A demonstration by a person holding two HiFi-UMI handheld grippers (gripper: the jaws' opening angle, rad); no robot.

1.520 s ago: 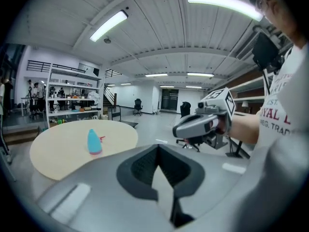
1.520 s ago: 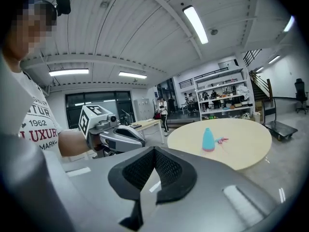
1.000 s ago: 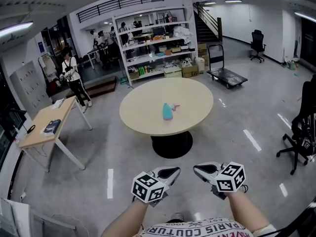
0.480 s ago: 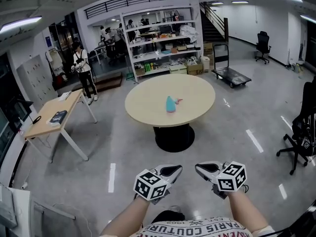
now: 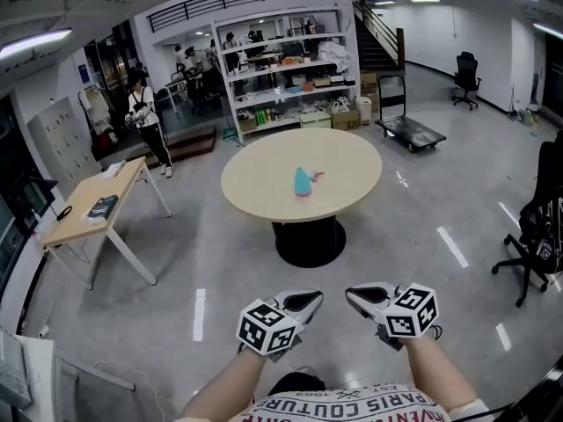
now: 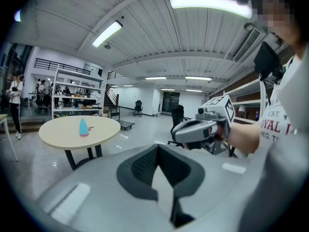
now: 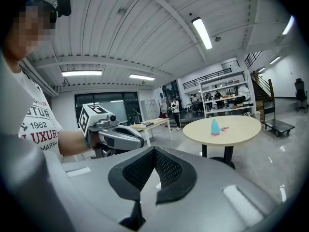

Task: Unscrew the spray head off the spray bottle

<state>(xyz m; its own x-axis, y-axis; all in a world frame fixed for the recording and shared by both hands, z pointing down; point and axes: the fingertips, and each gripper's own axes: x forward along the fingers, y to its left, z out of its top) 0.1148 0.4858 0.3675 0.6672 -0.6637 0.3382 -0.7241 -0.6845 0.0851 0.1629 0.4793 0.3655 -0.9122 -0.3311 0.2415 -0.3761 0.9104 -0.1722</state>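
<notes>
barely shifted over the last second and now steady, left claw (image 5: 305, 303) and right claw (image 5: 362, 297) both pressed together on nothing, low and near, bottle (image 5: 302, 182) upright mid-way on the table (image 5: 255, 192) far ahead, well apart, so unscrewing not begun, approach needed first.

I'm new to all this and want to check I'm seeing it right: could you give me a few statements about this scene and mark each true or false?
1. The teal spray bottle is on the round table. True.
2. The left gripper holds the bottle. False: its fingers are shut on nothing.
3. The right gripper is shut and empty. True.
4. The round table is directly under the grippers. False: it stands farther ahead; grey floor is under them.
5. A wooden desk stands left of the round table. True.
</notes>
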